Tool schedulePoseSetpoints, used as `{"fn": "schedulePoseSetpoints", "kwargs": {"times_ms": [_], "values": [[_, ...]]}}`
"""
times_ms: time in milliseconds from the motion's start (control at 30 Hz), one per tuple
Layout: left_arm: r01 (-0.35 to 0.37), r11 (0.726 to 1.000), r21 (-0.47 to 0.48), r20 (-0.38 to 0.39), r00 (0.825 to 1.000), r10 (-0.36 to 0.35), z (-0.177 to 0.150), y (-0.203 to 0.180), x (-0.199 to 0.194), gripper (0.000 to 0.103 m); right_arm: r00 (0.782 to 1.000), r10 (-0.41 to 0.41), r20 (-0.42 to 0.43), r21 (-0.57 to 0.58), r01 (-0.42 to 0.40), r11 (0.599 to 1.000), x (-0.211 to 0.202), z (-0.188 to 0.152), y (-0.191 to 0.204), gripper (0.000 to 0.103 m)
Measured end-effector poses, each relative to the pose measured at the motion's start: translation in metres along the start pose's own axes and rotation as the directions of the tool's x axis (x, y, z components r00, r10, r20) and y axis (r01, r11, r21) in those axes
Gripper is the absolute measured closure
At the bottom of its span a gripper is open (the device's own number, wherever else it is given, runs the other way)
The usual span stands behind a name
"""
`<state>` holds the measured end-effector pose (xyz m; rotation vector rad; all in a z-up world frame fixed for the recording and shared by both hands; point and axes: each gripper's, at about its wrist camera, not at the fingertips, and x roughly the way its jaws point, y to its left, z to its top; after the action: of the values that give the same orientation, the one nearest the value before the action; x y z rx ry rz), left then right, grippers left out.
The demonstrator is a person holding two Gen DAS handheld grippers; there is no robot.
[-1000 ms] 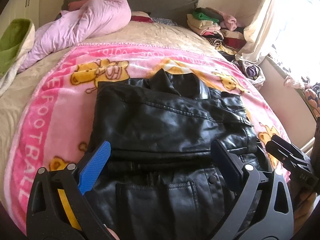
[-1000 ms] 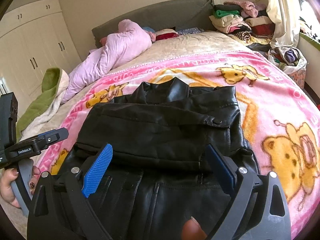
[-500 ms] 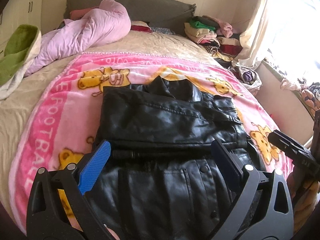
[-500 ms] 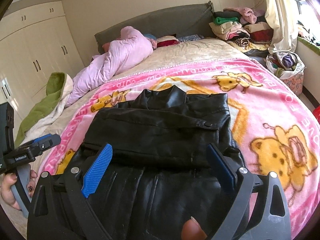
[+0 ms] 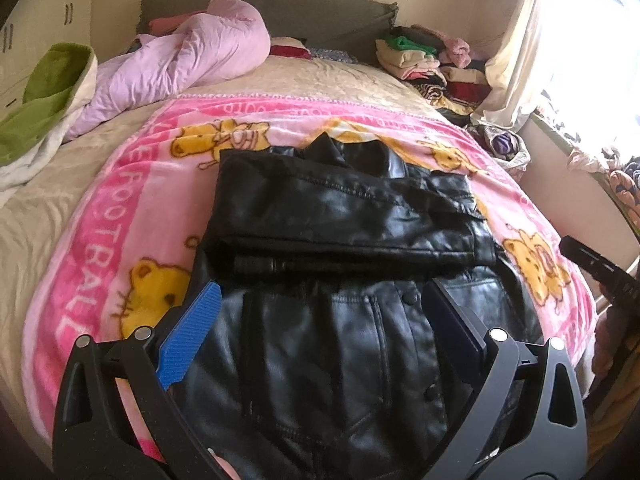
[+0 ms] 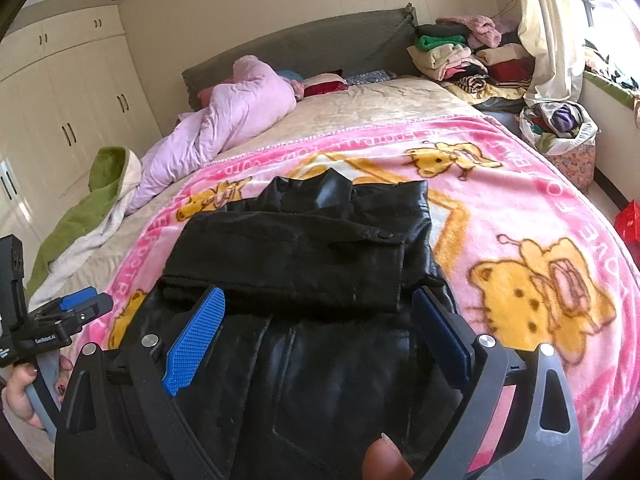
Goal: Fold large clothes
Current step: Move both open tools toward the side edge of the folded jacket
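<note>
Black leather jacket (image 5: 352, 216) on pink blanket (image 5: 120, 216)

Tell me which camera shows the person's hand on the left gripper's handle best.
The right wrist view: the hand wraps the left gripper's grey handle at the frame's left edge. The left wrist view shows only a fingertip sliver at its bottom edge.

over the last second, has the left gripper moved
Yes. The left gripper has pulled back toward the foot of the bed: the black leather jacket and headboard now look farther off.
</note>
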<state>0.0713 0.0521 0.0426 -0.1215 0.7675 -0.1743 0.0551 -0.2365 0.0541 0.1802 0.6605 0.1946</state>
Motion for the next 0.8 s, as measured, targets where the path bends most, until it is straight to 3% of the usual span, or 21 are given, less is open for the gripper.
{"fn": "schedulePoseSetpoints", "kwargs": {"times_ms": [800], "values": [[-0.094,0.996,-0.014,-0.105,0.990,0.092,-0.061,0.020,0.001,0.009,0.994,-0.010,-0.107,-0.042,0.006,0.999,-0.005,-0.044,-0.006,0.009]]}}
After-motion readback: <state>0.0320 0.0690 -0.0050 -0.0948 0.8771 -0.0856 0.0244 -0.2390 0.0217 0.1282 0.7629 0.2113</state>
